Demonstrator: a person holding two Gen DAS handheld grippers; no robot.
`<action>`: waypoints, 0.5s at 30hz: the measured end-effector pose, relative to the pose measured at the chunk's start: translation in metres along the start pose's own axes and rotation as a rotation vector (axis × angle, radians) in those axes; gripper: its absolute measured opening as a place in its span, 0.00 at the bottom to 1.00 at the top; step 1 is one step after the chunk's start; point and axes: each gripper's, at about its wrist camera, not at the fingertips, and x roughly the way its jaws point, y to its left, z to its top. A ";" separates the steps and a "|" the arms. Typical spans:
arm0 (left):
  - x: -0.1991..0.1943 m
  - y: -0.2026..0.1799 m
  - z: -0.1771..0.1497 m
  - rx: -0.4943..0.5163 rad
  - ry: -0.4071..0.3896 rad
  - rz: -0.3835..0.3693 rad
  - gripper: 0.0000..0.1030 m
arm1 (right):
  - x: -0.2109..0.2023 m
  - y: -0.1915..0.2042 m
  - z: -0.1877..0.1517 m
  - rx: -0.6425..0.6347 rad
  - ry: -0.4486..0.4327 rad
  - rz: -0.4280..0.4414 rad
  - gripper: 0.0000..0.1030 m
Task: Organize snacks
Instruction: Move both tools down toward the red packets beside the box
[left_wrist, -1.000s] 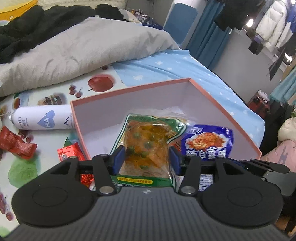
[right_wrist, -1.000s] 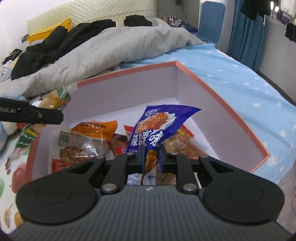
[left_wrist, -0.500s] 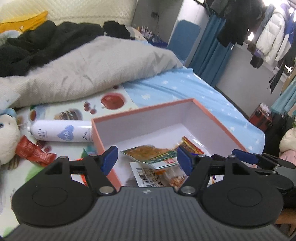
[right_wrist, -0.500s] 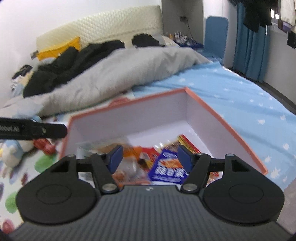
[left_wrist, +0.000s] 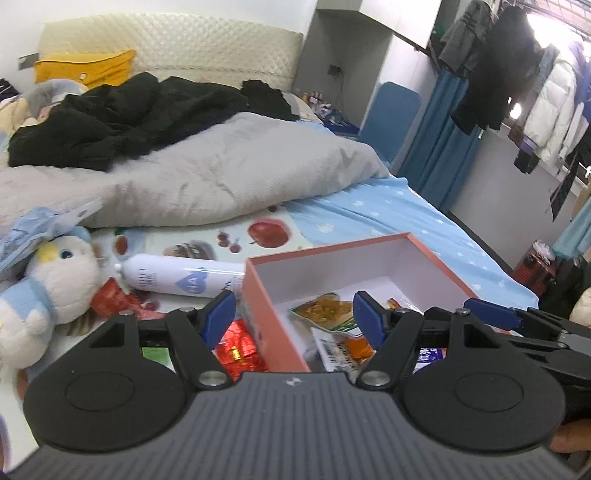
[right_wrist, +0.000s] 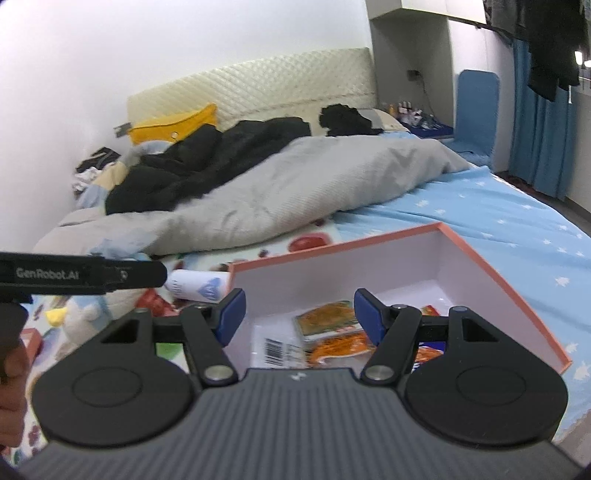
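Since both grippers hang empty above the pink box (left_wrist: 280, 332), with the left gripper (left_wrist: 293, 314) and the right gripper (right_wrist: 299, 314) each showing jaws spread wide and nothing between the blue pads, your job now is picking the next loose snack. Several packets already lie flat on the box floor, among them the green-edged packet (left_wrist: 325, 310) and the orange packet (right_wrist: 340, 347). Outside the box, just beside its left wall, sits a red foil packet (left_wrist: 240, 347), and another red wrapper (left_wrist: 110, 299) lies between the plush toy (left_wrist: 55, 284) and the white bottle (left_wrist: 177, 280). Take the red foil packet with your left gripper, as it looks nearest. Come down over it with the jaws wide, pinch across the narrow side, and lift clear of the box wall before you carry it over
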 end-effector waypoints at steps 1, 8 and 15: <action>-0.004 0.003 -0.002 -0.003 -0.003 0.005 0.73 | -0.001 0.003 0.000 0.000 -0.003 0.011 0.65; -0.028 0.023 -0.015 -0.025 -0.027 0.051 0.73 | -0.003 0.027 -0.007 -0.038 0.007 0.064 0.65; -0.039 0.044 -0.034 -0.055 -0.023 0.092 0.73 | 0.001 0.049 -0.023 -0.071 0.030 0.098 0.65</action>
